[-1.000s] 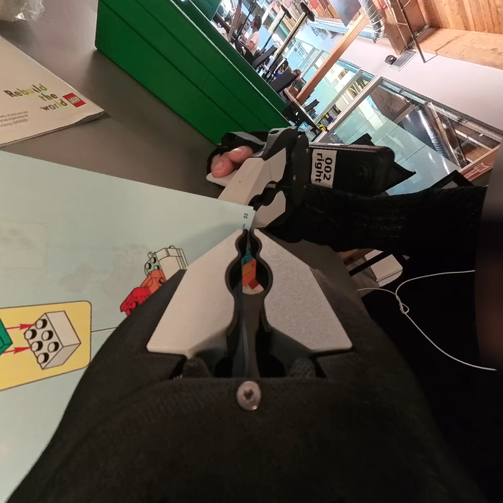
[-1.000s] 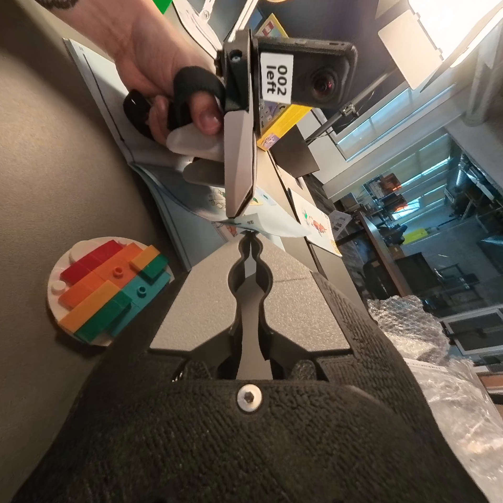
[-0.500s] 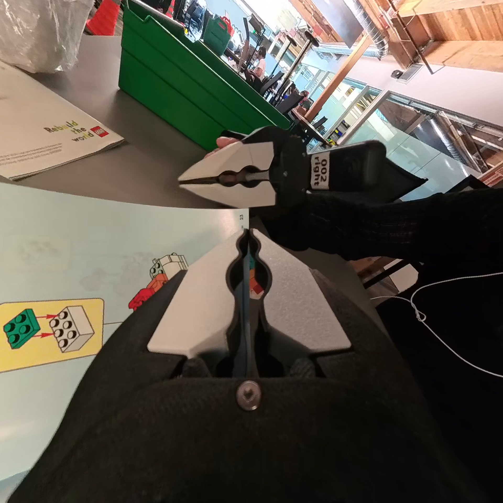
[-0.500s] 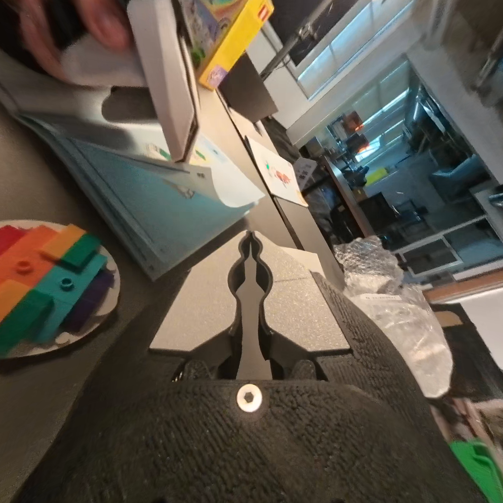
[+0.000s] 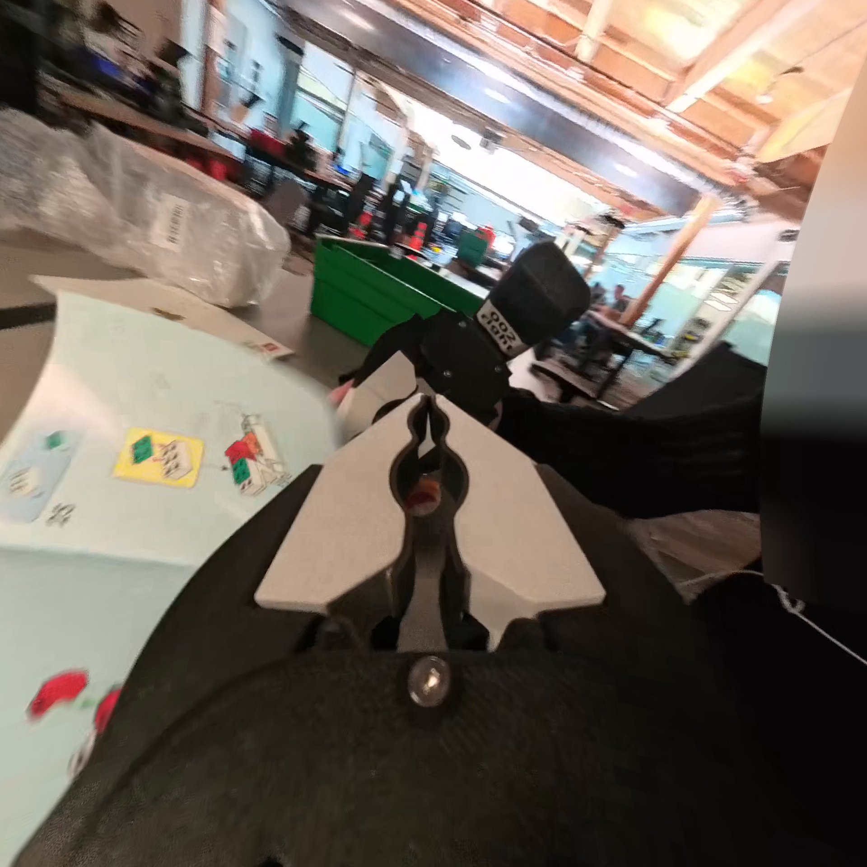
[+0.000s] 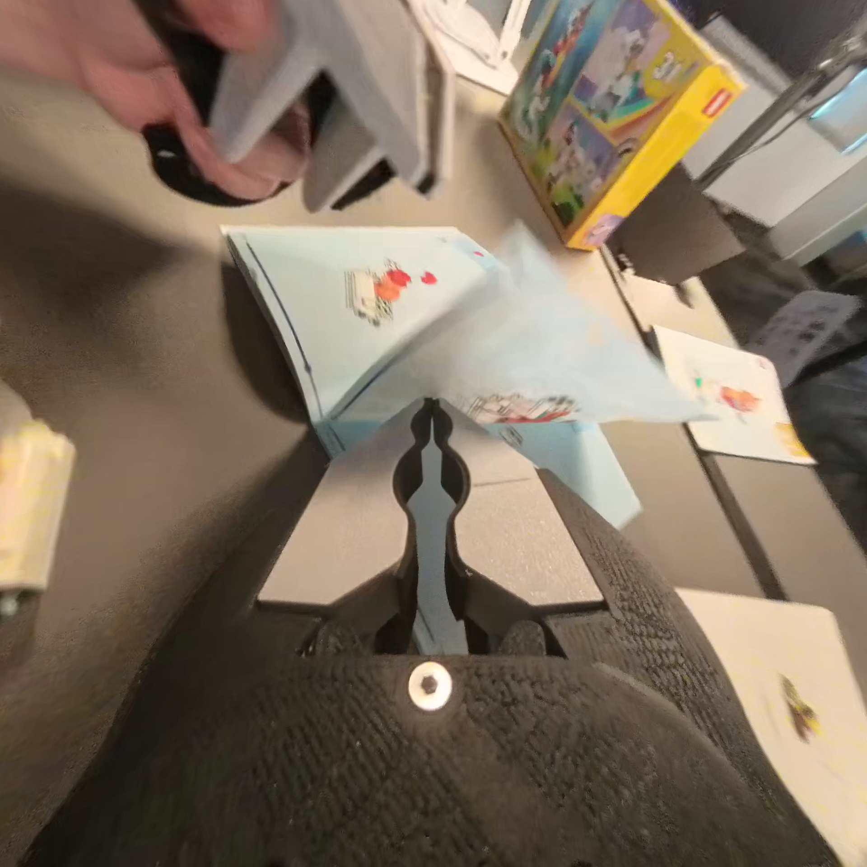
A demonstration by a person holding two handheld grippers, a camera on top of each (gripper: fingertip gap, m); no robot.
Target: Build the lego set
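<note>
The light-blue instruction booklet [image 6: 366, 305] lies open on the grey table, and one page [image 6: 539, 366] stands up from it, blurred in mid-turn. My right gripper [image 6: 430, 408] is shut, its tips at the booklet's fold just under that page; I see nothing between the jaws. My left gripper [image 5: 429, 403] is shut, with the curled page [image 5: 164, 422] to its left and out of its jaws. A bit of red and orange [image 5: 424, 492] shows through its gap. In the right wrist view its grey fingers [image 6: 375, 108], held by a hand, hang above the booklet.
A green bin [image 5: 375, 300] and a bubble-wrap bag [image 5: 164, 225] stand at the back. A yellow Lego box [image 6: 619, 117] stands beyond the booklet. Other leaflets [image 6: 732, 399] and a white sheet [image 6: 774, 703] lie to the right. A blurred pale object [image 6: 28, 506] sits at the left edge. My right fingertips sit around 9 cm from my left ones.
The page that was pinched in my left gripper is out of it and is turning over. Both grippers swung round. The rainbow plate has left the right wrist view.
</note>
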